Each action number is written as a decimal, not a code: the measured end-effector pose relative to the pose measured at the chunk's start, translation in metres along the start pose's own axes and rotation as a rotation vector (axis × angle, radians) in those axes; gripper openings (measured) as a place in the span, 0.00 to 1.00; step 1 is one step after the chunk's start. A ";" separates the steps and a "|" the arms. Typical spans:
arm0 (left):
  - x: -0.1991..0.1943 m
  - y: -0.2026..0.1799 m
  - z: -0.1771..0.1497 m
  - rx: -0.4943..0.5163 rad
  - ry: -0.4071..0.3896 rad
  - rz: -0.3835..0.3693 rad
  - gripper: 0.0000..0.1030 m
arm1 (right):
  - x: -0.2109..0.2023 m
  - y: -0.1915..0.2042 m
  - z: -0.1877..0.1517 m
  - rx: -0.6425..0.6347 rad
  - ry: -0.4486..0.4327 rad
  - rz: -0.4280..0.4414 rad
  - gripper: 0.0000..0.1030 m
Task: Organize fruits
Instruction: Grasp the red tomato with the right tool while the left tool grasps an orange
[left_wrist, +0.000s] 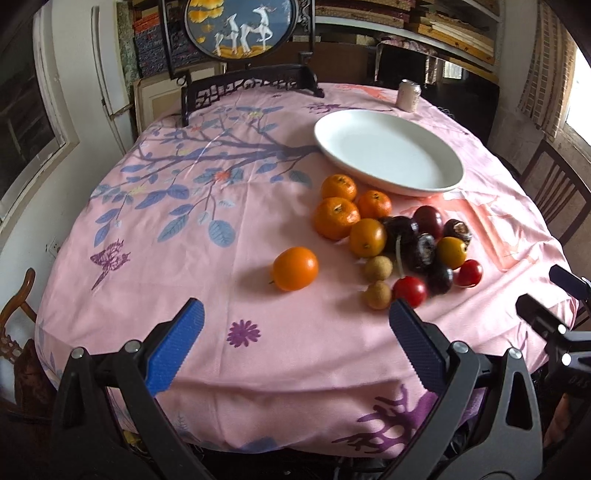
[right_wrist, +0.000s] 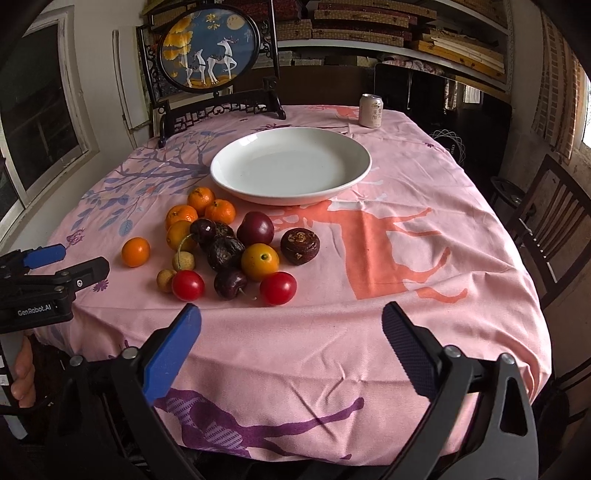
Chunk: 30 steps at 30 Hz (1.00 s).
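A pile of fruit lies on the pink tablecloth in front of an empty white plate. It holds three mandarins, two red cherry tomatoes, dark plums, longans and yellow-orange fruits. One orange fruit lies apart to the left. My left gripper is open and empty, just short of the lone orange fruit. My right gripper is open and empty, near the table's front edge, just short of the tomatoes.
A drink can stands at the back of the table. A framed round deer picture on a dark stand is at the back left. Wooden chairs stand to the right. The other gripper shows at each view's edge.
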<state>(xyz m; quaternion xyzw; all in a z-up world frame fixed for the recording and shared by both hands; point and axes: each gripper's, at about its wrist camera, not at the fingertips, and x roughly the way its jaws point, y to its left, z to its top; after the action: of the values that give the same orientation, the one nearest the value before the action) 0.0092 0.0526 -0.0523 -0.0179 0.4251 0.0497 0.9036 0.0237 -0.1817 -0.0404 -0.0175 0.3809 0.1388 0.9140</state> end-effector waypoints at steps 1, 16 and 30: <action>0.004 0.006 0.002 -0.012 0.014 0.005 0.98 | 0.006 0.001 0.002 -0.001 0.011 0.020 0.70; 0.052 0.029 0.009 -0.061 0.104 0.037 0.98 | 0.070 -0.009 0.010 0.036 0.142 0.086 0.31; 0.083 0.007 0.028 -0.017 0.065 -0.002 0.71 | 0.039 -0.026 0.004 0.033 0.078 0.013 0.31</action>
<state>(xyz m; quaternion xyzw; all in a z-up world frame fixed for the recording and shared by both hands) 0.0824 0.0678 -0.0988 -0.0278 0.4538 0.0518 0.8891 0.0594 -0.1973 -0.0669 -0.0055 0.4186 0.1376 0.8977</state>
